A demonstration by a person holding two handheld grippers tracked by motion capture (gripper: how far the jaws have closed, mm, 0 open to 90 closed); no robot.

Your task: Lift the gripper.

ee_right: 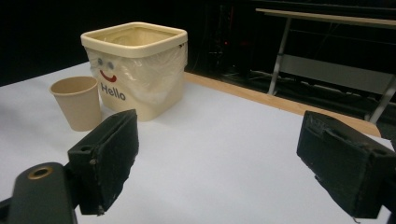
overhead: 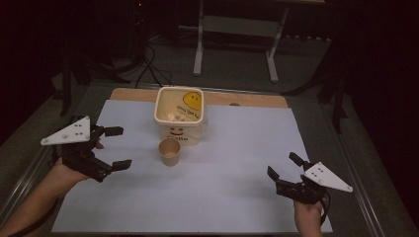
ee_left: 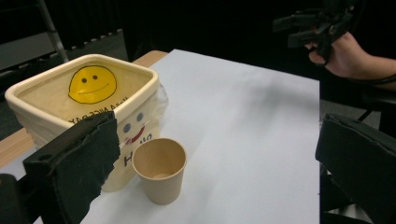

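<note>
Table: I see a table covered by a pale white sheet (overhead: 237, 163), with a strip of bare wood edge (overhead: 247, 98) along the far side.
Bin: a cream square plastic bin (overhead: 179, 116) with a clear liner stands upright at the far middle of the sheet; a yellow smiley face is printed inside it, and eyes, a red smile and the word "Hello" are on its front wall.
Cup: a small brown paper cup (overhead: 169, 151) stands upright just in front of the bin, on the side nearest me; I cannot tell whether the two touch. From my left gripper view the cup (ee_left: 159, 176) looks open-topped, with little or nothing in it.
Left gripper: my left gripper (overhead: 117, 147) hovers at the left of the sheet, jaws spread wide, holding nothing, pointed toward the cup.
Right gripper: my right gripper (overhead: 284, 165) sits at the near right, well apart from cup and bin, jaws wide apart and empty.
Background: a metal frame stand (overhead: 237, 37) on the floor beyond the table, in dim light.
</note>
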